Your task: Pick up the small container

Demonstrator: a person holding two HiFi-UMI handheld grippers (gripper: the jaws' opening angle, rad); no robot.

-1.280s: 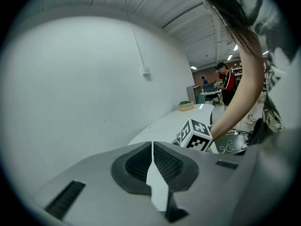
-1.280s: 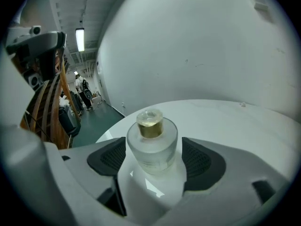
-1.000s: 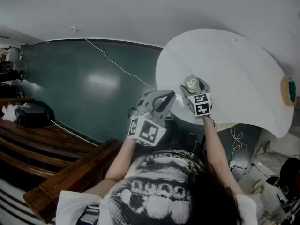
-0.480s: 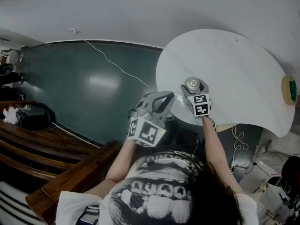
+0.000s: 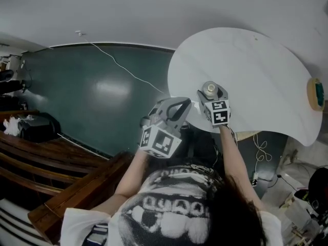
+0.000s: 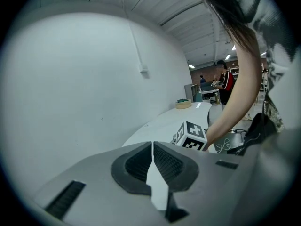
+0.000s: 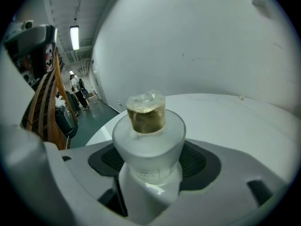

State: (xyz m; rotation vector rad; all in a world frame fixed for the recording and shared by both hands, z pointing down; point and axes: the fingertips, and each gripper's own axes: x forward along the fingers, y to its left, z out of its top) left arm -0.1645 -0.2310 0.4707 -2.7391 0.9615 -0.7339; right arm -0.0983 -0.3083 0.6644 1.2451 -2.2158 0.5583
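The small container (image 7: 148, 135) is a frosted white jar with an amber cap. It sits between the pads of my right gripper (image 7: 149, 166), whose jaws have just been closing and now press on its sides. From the head view the container (image 5: 209, 90) and right gripper (image 5: 211, 94) are over the near edge of the white round table (image 5: 256, 70). Whether the jar is off the tabletop cannot be told. My left gripper (image 5: 180, 106) hovers just left of the right one, off the table's edge. Its pads meet with nothing between them in the left gripper view (image 6: 152, 154).
A round basket (image 5: 315, 97) with something green in it sits at the table's far right rim. Wooden benches (image 5: 41, 158) and a black bag (image 5: 36, 124) are at the left. A white cable (image 5: 123, 68) crosses the green floor. Loose cords (image 5: 261, 150) hang below the table.
Both grippers stay where they were, the right one still around the container. Only the head camera has shifted slightly.
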